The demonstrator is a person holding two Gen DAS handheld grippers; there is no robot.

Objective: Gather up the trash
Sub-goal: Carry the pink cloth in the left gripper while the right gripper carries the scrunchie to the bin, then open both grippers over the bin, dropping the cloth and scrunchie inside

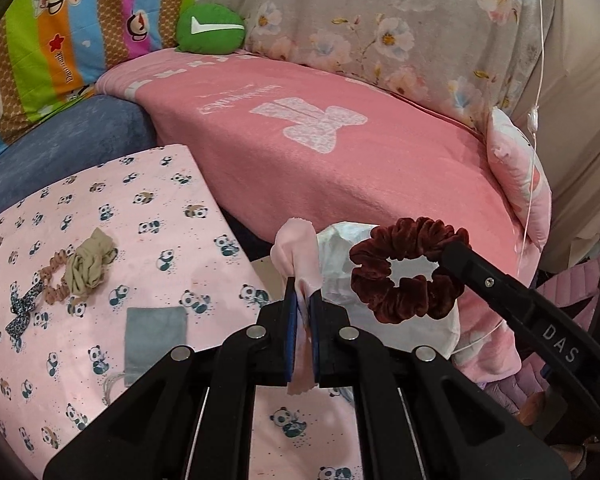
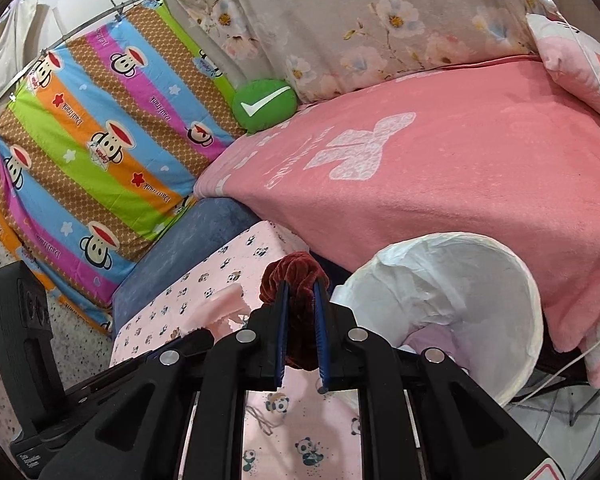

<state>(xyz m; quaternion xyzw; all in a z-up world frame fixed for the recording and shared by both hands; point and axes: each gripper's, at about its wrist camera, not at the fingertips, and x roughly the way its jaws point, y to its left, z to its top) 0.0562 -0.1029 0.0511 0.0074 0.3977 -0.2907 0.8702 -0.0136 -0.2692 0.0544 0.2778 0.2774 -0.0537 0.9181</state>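
My left gripper [image 1: 303, 292] is shut on a pale pink cloth scrap [image 1: 296, 252], held above the panda-print table edge. The scrap also shows in the right wrist view [image 2: 225, 307]. My right gripper [image 2: 300, 286] is shut on a dark red velvet scrunchie [image 2: 296, 270], which also shows in the left wrist view [image 1: 404, 270] just right of the scrap. A white-lined trash bin [image 2: 456, 292] stands open to the right of the table; in the left wrist view the bin [image 1: 340, 256] is behind the scrap and scrunchie.
On the panda-print cloth [image 1: 148, 248] lie a beige scrunchie [image 1: 88, 266], a thin tan hair tie [image 1: 54, 280], a leopard-print bow [image 1: 22, 312] and a grey drawstring pouch [image 1: 156, 336]. A pink-blanketed bed [image 1: 340, 152] lies beyond, with a green cushion [image 1: 210, 28].
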